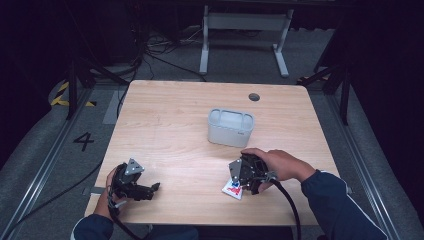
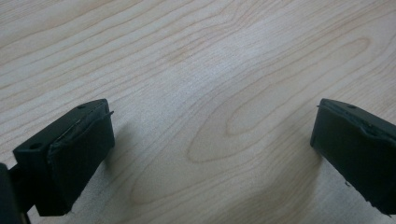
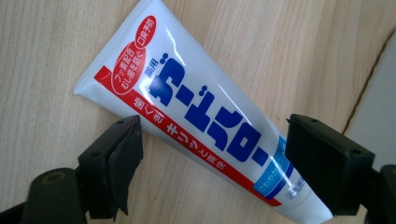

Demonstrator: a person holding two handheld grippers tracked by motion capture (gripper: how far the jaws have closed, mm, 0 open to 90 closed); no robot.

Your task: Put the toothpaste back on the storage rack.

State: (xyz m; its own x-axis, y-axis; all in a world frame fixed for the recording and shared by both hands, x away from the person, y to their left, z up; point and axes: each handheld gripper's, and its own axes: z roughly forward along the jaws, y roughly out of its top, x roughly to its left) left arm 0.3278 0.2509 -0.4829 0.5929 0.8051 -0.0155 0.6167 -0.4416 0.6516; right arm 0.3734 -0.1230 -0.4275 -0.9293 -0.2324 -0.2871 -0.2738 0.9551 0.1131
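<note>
- Wooden table (image 1: 165, 125) stands on a grey floor in a dim room, with a white frame stand (image 1: 245, 30) and dark cables behind it; a floor mark "4" (image 1: 83, 141) lies to the table's left.
- White rectangular container (image 1: 230, 127) sits upright near the middle of the table, slightly toward the person's right. A round grommet (image 1: 254, 97) is set in the tabletop near the far edge.
- Toothpaste tube (image 3: 196, 116), white with red and blue lettering, lies flat on the wood near the front edge on the person's right side, in front of the container and apart from it. In the high view just its end shows (image 1: 233, 189) beneath the gripper.
- Right gripper (image 1: 243, 181), held in the right hand (image 1: 275, 164), hovers directly over the tube. In the right gripper view the jaws stand wide apart with the tube lying slantwise between them. One jaw overlaps the tube's lower end; whether it touches cannot be told. No pad presses on the tube: open, not gripping.
- Left gripper (image 1: 154, 189), in the left hand (image 1: 112, 187), is low over the front left part of the table, well apart from the tube. In the left gripper view its jaws are spread wide over bare wood, with nothing between them.
</note>
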